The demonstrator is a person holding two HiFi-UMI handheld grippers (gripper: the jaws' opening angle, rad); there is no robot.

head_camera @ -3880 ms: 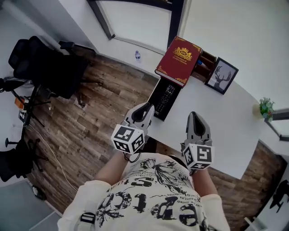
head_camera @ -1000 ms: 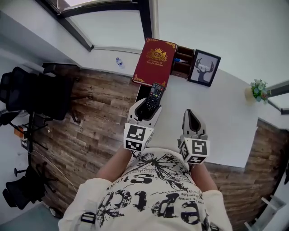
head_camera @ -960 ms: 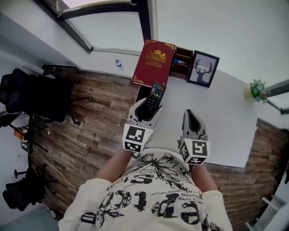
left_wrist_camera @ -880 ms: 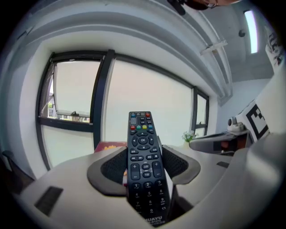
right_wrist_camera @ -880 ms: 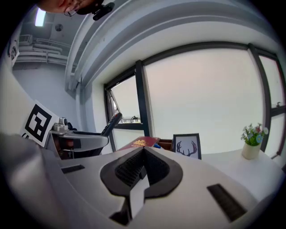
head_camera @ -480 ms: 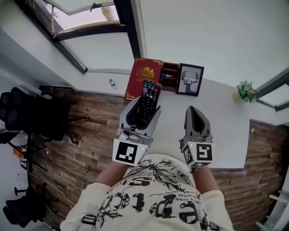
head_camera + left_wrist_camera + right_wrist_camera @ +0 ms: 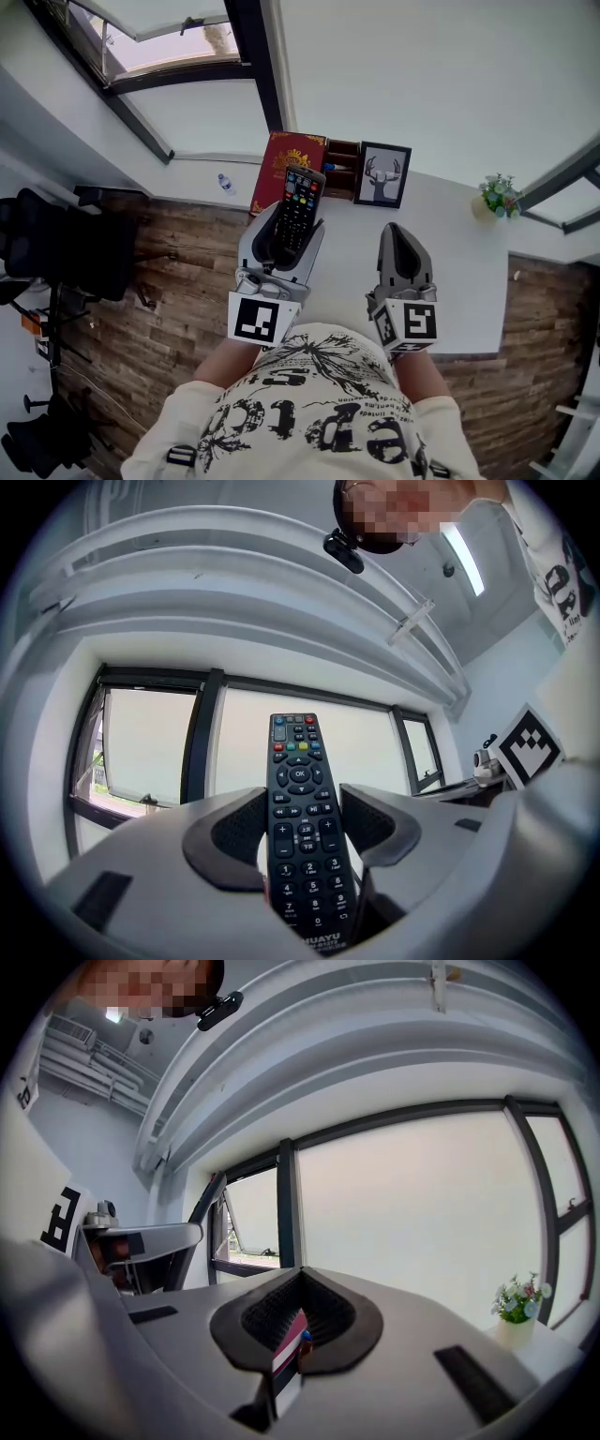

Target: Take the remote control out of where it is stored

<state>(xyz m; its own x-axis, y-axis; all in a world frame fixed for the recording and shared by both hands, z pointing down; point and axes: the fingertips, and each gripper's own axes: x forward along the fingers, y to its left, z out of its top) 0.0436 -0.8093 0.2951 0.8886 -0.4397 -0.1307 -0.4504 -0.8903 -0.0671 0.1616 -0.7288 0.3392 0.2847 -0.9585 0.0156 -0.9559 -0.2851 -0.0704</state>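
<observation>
Left gripper [image 7: 281,246] is clamped on the remote control [image 7: 296,201]. In the left gripper view the two dark pads press on the remote's [image 7: 302,827] long sides at about its middle, just below the round OK ring, and the left gripper's [image 7: 302,799] grey shells flank it. The remote lies button-face up along the jaws, its lower end back in the gripper's throat and its end with the coloured buttons sticking out past the tips, away from the person. Only the window [image 7: 150,752] shows behind it there, and it touches nothing besides the pads.

Right gripper [image 7: 400,246] is held beside the left one, well apart from it, with its jaws together and nothing between them. In the right gripper view the tips of the right gripper [image 7: 300,1283] meet, and a sliver of red and blue shows through the small gap lower down.

Below both grippers runs a white desk [image 7: 469,272]. At its far edge, beyond the remote's tip, a red book [image 7: 281,157] lies flat. Just right of it stands a small wooden organiser [image 7: 339,169], then a framed deer picture [image 7: 382,174]. A little potted plant [image 7: 497,195] sits further right. A small bottle [image 7: 225,184] rests on the sill, and a black chair [image 7: 56,248] stands on the wooden floor [image 7: 159,309] at left.
</observation>
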